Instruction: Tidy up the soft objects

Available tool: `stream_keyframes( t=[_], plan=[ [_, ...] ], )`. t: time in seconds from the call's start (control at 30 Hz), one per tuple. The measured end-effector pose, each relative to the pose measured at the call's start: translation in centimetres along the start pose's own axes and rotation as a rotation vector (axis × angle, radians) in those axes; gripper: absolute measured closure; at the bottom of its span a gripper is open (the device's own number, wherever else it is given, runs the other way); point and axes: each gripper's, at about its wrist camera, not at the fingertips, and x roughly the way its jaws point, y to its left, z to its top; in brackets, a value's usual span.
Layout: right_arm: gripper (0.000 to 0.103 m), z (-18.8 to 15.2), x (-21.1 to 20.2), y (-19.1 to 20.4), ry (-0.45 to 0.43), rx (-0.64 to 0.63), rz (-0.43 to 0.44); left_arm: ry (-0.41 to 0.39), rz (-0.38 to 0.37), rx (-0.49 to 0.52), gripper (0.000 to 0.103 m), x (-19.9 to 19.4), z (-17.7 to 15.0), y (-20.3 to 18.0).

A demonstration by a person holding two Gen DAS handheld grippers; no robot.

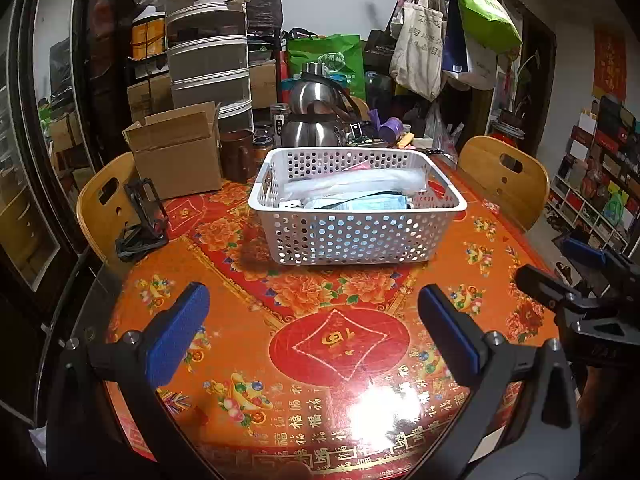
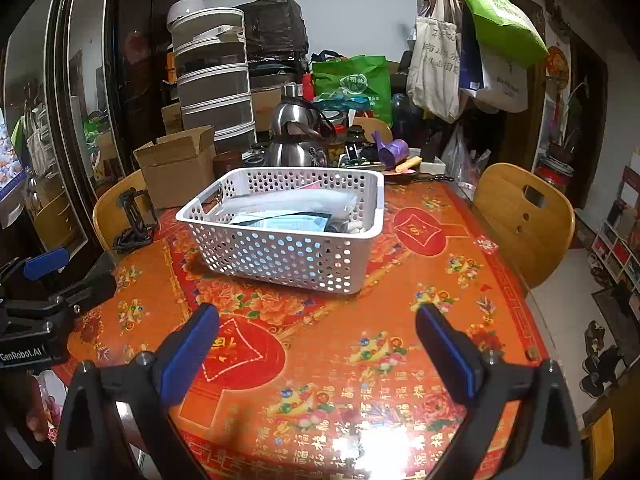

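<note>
A white perforated plastic basket (image 1: 356, 236) stands on the table past both grippers; it also shows in the right wrist view (image 2: 280, 256). Inside lie soft packs: a clear plastic bag (image 1: 352, 182) and a pack of blue face masks (image 1: 360, 203), also seen in the right wrist view (image 2: 292, 222). My left gripper (image 1: 312, 316) is open and empty above the table's near part. My right gripper (image 2: 316, 338) is open and empty too. The right gripper appears at the right edge of the left wrist view (image 1: 576, 276). The left gripper appears at the left edge of the right wrist view (image 2: 60, 276).
The round table carries an orange and red tablecloth (image 1: 340, 344). A cardboard box (image 1: 176, 152), a steel kettle (image 1: 316, 120), jars and clutter stand behind the basket. A black phone stand (image 1: 142, 220) sits at the left. Wooden chairs (image 1: 504, 176) flank the table.
</note>
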Motion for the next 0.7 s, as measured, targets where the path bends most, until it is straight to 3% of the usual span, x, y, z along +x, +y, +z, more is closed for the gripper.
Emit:
stream_keyframes(
  t=[0.7],
  plan=[
    [0.004,-0.11,-0.08,0.05,0.008,0.004,-0.009,-0.001,-0.003,0.010,0.000,-0.54,-0.71,-0.34]
  ],
)
